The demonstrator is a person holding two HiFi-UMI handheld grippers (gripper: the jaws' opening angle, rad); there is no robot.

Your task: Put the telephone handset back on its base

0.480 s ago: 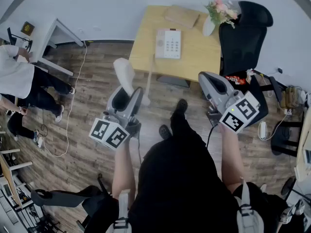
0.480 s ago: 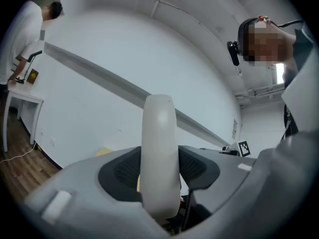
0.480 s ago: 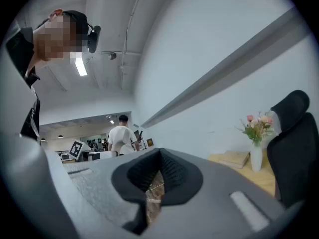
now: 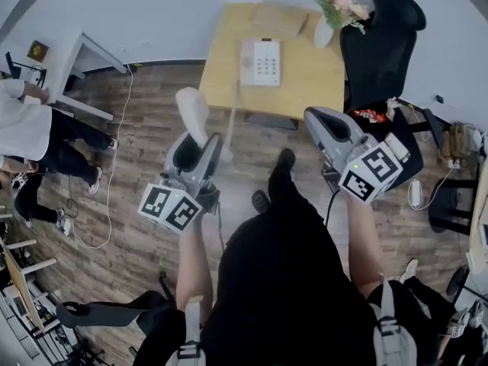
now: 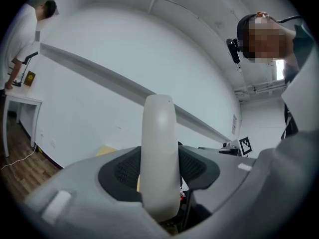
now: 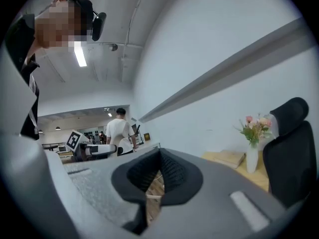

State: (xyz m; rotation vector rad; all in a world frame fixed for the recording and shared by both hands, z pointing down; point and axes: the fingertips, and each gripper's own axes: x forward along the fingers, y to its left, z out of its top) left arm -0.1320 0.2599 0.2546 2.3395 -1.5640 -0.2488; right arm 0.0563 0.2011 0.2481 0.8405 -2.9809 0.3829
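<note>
Gripping white handset (image 4: 192, 113) in left tongs (image 4: 207, 145), right tongs (image 4: 314, 117) closed, empty; base (image 4: 260, 62) on desk (image 4: 305, 82)

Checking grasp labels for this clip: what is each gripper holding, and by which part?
Left tongs clamp the white handset by its lower half; right tongs are shut, holding nothing.

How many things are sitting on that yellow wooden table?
3: a white telephone base in the middle, a flat tan book at the far edge, and a white vase of pink flowers at the far right corner. Nothing seems hidden.
</note>
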